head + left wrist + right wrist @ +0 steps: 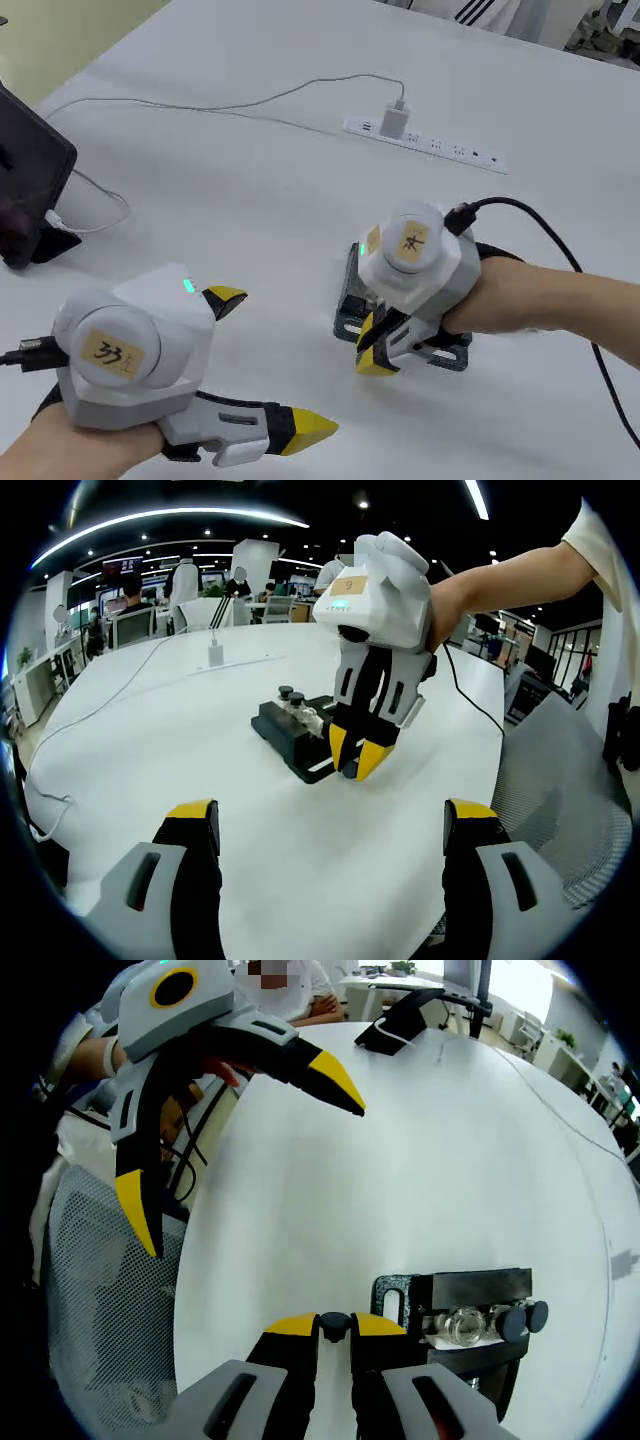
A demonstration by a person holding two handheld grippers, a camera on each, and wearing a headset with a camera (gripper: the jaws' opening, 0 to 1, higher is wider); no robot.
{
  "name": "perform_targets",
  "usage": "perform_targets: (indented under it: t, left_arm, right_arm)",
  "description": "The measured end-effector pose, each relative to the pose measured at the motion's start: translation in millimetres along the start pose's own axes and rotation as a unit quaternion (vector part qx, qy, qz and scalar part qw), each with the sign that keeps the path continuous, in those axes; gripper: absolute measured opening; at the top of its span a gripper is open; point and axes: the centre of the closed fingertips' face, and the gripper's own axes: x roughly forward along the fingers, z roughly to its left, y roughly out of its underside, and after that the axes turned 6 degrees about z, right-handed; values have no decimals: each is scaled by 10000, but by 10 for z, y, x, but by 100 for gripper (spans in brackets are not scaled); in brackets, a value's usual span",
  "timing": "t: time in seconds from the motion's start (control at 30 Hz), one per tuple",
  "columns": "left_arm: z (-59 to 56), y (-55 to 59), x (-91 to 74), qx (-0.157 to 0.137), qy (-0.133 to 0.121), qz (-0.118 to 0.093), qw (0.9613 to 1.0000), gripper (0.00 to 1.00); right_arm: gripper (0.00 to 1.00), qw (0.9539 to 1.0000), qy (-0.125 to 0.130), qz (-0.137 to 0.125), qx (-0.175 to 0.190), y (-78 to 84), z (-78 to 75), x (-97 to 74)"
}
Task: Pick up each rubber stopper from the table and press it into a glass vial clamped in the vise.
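White tabletop (pixel 250 200) is carrying a black vise (pixel 470 1288) that is clamping fragile glass vials (pixel 462 1326). The left gripper (pixel 330 820) is gaping wide, empty. The right gripper (pixel 334 1334) is pinching a small rubber stopper (pixel 333 1320), probably light and squashy, by its sides just beside the vise.

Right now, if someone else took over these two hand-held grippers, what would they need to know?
The left hand-held gripper is open and empty, held over the table.
The right hand-held gripper is shut on a dark rubber stopper, just beside the vise.
Done: two stoppered vials seem to sit in the vise.
Left: the clear vial looks open; the held stopper likely goes there.
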Motion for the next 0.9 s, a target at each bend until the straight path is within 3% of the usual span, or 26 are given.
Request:
perform_targets:
  t: [0.13,0.33,0.53,0.57,0.7,0.9]
  left_arm:
    - [-29,-61,29,52,31,-29,10000,89]
    - [-71,-218,82,63,110,-188,9997,84]
    - [-116,-363,127,103,198,-341,9992,77]
    - [-125,-396,133,106,208,-376,9990,76]
    - [-155,-527,137,147,238,-558,9981,68]
    - [-211,-813,108,181,297,-995,9944,49]
  right_arm:
    - [8,9984,195,-468,261,-68,-66,-190]
    - [8,9925,461,-1008,526,-108,-100,-433]
    - [7,9794,623,-1695,906,-189,-92,-695]
    - [7,9744,742,-1903,937,-231,-103,-771]
    - [7,9630,851,-2325,1069,-311,-54,-958]
    - [7,9338,854,-3214,1322,-496,65,-1243]
